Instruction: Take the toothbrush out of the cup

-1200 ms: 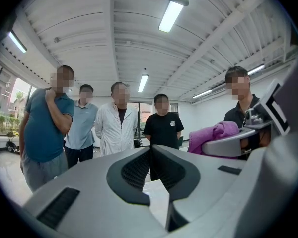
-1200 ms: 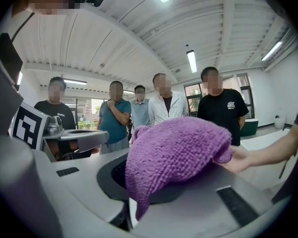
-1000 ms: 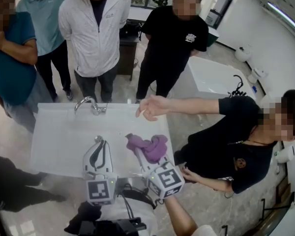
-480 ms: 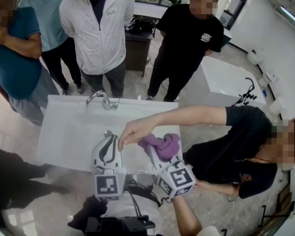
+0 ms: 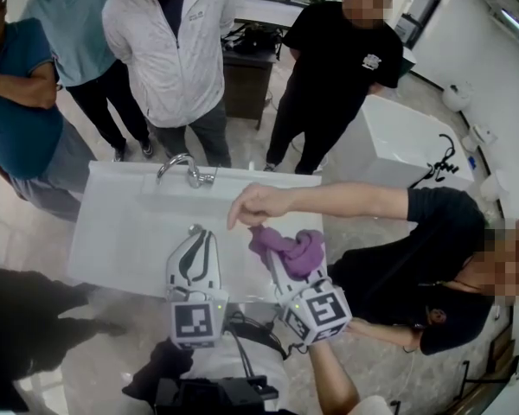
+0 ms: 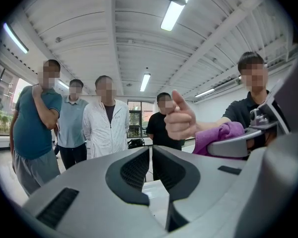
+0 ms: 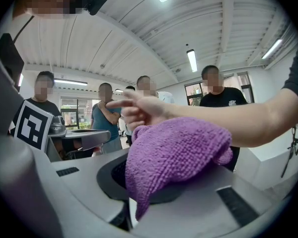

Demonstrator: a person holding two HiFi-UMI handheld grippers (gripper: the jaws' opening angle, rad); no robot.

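Observation:
No toothbrush or cup shows in any view. My left gripper (image 5: 196, 233) is held over the white sink counter (image 5: 125, 232), its jaws shut with nothing between them; the left gripper view shows the same gripper (image 6: 150, 155) pointing level at the standing people. My right gripper (image 5: 274, 258) is shut on a purple cloth (image 5: 296, 251), which bunches over its fingertips. In the right gripper view the purple cloth (image 7: 181, 152) drapes over the jaws of this gripper (image 7: 131, 182). A person's hand (image 5: 253, 204) reaches in from the right and points, just above the cloth.
A chrome faucet (image 5: 187, 170) stands at the counter's far edge. Several people (image 5: 177, 50) stand behind the counter, and one person (image 5: 432, 249) crouches at the right. A white tub (image 5: 389, 145) sits at the back right.
The person's pointing hand swung down beside my left gripper, then drew back up and right above the cloth. Both grippers stayed in place, the right one still gripping the cloth.

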